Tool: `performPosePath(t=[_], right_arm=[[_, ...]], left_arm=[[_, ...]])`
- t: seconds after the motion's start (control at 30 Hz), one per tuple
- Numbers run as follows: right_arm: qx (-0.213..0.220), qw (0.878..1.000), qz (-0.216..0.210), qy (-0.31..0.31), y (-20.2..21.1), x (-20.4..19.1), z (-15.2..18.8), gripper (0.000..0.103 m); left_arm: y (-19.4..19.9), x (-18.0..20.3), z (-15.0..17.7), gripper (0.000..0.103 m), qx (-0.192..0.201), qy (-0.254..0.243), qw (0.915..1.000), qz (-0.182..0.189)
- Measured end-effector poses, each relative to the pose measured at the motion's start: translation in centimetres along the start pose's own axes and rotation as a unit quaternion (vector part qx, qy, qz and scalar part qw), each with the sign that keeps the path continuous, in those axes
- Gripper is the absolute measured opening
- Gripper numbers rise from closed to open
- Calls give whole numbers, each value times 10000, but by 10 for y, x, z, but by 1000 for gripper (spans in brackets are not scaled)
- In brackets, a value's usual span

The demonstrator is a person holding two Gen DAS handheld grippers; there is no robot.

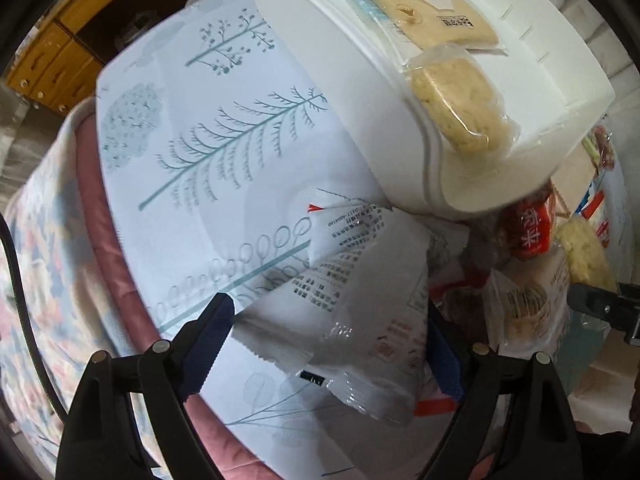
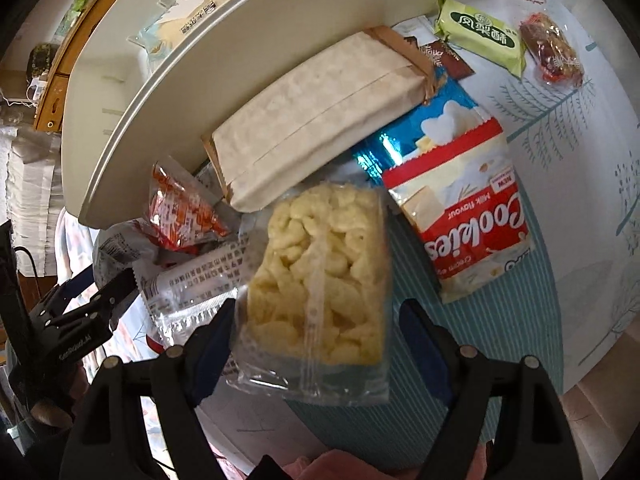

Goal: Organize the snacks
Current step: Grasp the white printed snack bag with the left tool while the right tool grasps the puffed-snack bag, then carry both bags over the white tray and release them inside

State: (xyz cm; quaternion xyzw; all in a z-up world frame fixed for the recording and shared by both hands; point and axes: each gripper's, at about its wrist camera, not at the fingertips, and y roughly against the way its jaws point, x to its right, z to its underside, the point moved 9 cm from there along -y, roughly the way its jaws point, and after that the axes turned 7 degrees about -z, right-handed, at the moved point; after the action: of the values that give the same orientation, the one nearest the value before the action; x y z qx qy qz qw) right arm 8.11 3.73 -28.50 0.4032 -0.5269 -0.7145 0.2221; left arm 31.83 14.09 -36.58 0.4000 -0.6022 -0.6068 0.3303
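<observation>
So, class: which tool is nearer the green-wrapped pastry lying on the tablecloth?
Right. The right tool, straddling a clear bag of puffed snacks, faces the green-wrapped pastry beyond the cookie bag. The left tool sits further away, at the pile's opposite side.

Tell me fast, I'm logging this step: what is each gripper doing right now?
Left gripper: shut on the white printed snack packet.
Right gripper: shut on the clear packet of pale yellow puffed snacks.
</observation>
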Motion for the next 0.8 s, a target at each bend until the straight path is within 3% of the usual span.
performPosePath(t=[0.17,0.57,0.8], right_arm=[[-37,10000,-34,18,4,-6,-10,62],[-203,9997,70,-76,16,-5,3,60],[-293,9985,-407,-232,32,-15,21,60]], left_arm=[[-4,-1,-1,86,25,75,10000,56],[-1,-5,30,77,30,320,9986,414],[4,-10,59,74,-138,659,9963,528]])
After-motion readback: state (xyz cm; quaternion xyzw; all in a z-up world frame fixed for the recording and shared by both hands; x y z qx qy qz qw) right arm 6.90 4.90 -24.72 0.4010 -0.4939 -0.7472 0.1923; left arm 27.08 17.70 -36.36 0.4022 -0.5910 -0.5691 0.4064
